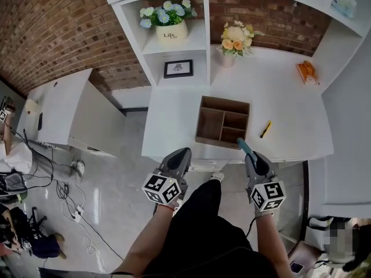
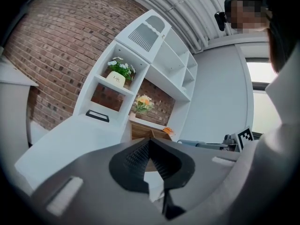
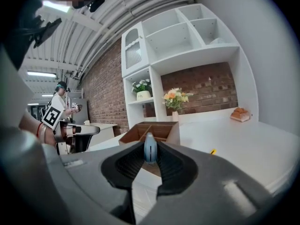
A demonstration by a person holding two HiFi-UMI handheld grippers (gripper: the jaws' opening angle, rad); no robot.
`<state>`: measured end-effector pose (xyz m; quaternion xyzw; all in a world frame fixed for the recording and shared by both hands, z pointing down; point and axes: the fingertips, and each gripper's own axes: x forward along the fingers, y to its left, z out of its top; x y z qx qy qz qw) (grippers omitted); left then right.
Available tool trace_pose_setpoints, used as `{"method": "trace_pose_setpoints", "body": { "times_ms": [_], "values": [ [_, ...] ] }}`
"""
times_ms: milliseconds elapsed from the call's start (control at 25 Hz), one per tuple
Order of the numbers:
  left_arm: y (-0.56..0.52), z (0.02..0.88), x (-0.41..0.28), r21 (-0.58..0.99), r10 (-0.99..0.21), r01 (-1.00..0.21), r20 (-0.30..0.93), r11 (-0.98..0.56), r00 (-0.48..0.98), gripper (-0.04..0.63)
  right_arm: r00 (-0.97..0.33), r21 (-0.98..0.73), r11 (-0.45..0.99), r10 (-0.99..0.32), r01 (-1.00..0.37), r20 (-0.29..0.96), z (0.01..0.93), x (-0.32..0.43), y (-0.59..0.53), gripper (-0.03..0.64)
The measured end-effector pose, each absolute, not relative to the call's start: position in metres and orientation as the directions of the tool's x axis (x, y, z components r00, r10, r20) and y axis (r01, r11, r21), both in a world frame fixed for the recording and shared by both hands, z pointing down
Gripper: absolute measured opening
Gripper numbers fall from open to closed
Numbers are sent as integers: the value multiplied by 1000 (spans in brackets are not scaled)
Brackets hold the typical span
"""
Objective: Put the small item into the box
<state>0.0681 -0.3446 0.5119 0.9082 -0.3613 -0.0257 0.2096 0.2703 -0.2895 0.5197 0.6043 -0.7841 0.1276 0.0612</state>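
Observation:
A brown wooden box (image 1: 222, 121) with several compartments stands on the white desk (image 1: 290, 117), near its front edge. My right gripper (image 1: 247, 152) is shut on a small blue-grey item (image 1: 243, 146), held just off the desk's front edge, near the box's front right corner. In the right gripper view the blue item (image 3: 150, 148) stands upright between the jaws, with the box (image 3: 153, 131) straight ahead. My left gripper (image 1: 182, 155) hangs shut and empty below the desk's front edge, left of the box. The left gripper (image 2: 149, 150) shows its jaws closed together, the box (image 2: 149, 134) beyond.
A yellow pen-like object (image 1: 265, 128) lies on the desk right of the box. A flower vase (image 1: 234, 41) and an orange object (image 1: 306, 72) sit at the back. White shelves hold a flower pot (image 1: 170, 22) and a picture frame (image 1: 178, 68). A white cabinet (image 1: 64, 112) stands left.

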Motion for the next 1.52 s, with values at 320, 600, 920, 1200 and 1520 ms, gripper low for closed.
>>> {"method": "trace_pose_setpoints", "body": {
  "times_ms": [320, 600, 920, 1200, 1520],
  "values": [
    [-370, 518, 82, 397, -666, -645, 104, -653, 738, 2, -286, 73, 341, -871, -937, 399, 532, 263, -316, 74],
    [-393, 517, 82, 372, -700, -679, 99, -633, 707, 2, -301, 175, 433, -815, -884, 496, 541, 250, -335, 75],
    [-413, 518, 78, 357, -722, -704, 108, -614, 684, 2, -318, 157, 465, -779, -872, 541, 556, 247, -347, 77],
    [-432, 515, 71, 358, -752, -727, 96, -586, 653, 2, -319, 164, 486, -756, -859, 571, 565, 243, -353, 72],
    [-450, 512, 67, 360, -766, -737, 85, -573, 637, 2, -327, 172, 499, -753, -850, 570, 567, 240, -358, 71]
  ]
}}
